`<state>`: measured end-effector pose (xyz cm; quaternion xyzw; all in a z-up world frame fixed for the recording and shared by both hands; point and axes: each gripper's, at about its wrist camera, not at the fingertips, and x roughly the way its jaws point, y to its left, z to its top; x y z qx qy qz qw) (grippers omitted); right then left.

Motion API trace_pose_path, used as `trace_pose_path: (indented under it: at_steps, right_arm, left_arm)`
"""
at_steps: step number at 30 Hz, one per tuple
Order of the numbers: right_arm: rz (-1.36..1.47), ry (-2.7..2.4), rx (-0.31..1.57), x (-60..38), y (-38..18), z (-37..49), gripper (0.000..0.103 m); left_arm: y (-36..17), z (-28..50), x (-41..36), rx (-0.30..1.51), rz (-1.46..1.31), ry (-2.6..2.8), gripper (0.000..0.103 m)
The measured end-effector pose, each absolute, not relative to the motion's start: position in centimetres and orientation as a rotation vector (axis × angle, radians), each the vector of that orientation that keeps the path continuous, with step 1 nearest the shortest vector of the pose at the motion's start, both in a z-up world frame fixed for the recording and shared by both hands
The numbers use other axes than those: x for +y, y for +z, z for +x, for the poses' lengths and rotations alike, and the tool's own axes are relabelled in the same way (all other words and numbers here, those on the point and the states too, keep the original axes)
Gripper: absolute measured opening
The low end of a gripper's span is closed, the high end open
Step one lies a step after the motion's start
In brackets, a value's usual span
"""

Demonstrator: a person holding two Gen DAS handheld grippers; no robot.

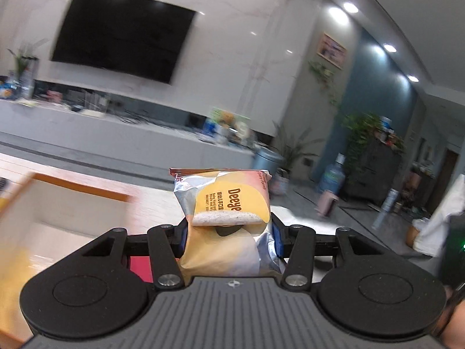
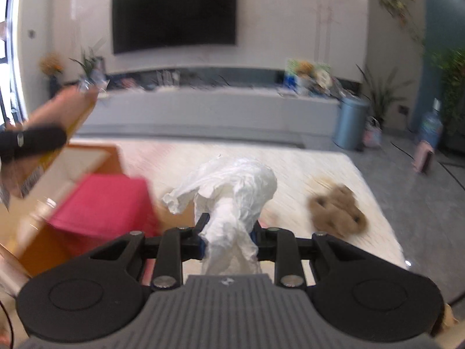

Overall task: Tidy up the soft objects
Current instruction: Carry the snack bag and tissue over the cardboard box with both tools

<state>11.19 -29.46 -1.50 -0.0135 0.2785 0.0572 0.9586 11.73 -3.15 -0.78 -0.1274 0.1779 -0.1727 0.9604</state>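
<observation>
The box [image 2: 96, 163] sits far left. The left gripper [image 1: 229, 232] is clamped on the wipes pack [image 1: 223, 200], the right gripper [image 2: 228, 232] on a tissue wad [image 2: 232, 186]. A plush [image 2: 337, 215] lies right. The thin tissue could probably tear or slip loose if swung.

Wet-wipes pack [image 1: 229, 203] with brown "Deeyе" lettering on yellow label, smaller print below unreadable
</observation>
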Motion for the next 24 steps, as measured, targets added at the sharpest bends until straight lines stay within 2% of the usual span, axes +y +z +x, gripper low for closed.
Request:
trace_pose_path:
  at_steps: [3, 9, 15, 24]
  right_arm:
    - [0.054, 0.114, 0.418, -26.1, 1.0, 10.0, 0.025]
    - [-0.018, 0.14, 0.343, -17.3, 3.8, 10.6, 0.025]
    - [0.017, 0.225, 0.38, -11.3, 3.9, 12.6, 0.025]
    - [-0.024, 0.286, 0.466, -5.7, 0.9, 16.2, 0.025]
  left_arm:
    - [-1.9, 10.3, 0.4, 0.341, -0.222, -0.292, 0.057]
    - [-3.2, 10.4, 2.8, 0.341, -0.226, -0.177, 0.057]
    - [-3.1, 10.6, 5.8, 0.338, -0.254, -0.116, 0.057]
    - [-3.2, 12.5, 8.0, 0.397, -0.219, 0.002, 0.057]
